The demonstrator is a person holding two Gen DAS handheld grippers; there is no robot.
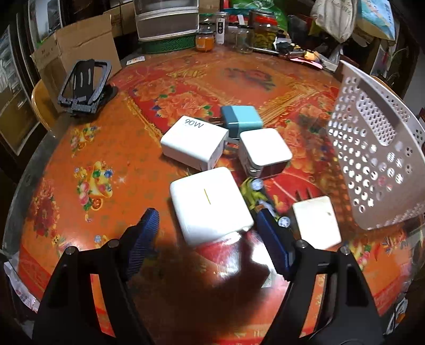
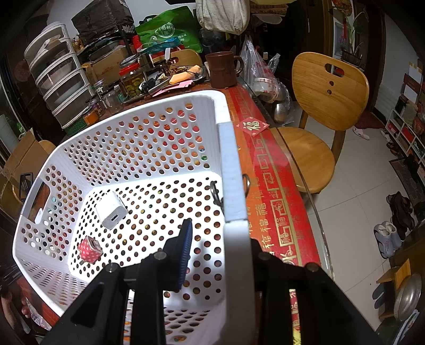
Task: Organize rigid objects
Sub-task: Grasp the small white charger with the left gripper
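My left gripper (image 1: 209,236) is open, its blue pads (image 1: 144,236) on either side of the near end of a large white charger (image 1: 209,204) with a yellow line; the pads do not press on it. Beyond it lie a white 90W charger (image 1: 194,142), a teal charger (image 1: 241,118) and a white cube charger (image 1: 264,151). A small off-white block (image 1: 316,221) lies to the right. My right gripper (image 2: 223,238) is shut on the side wall of the white perforated basket (image 2: 233,185), which stands tilted (image 1: 377,159). Inside are a small white charger (image 2: 111,211) and a red dotted cube (image 2: 90,249).
A black phone stand (image 1: 85,87) and a cardboard box (image 1: 77,53) are at the far left. Jars (image 1: 244,37) and a drawer unit (image 1: 167,18) line the back edge. A brown mug (image 2: 221,69) stands behind the basket, and a wooden chair (image 2: 326,87) is beside the table.
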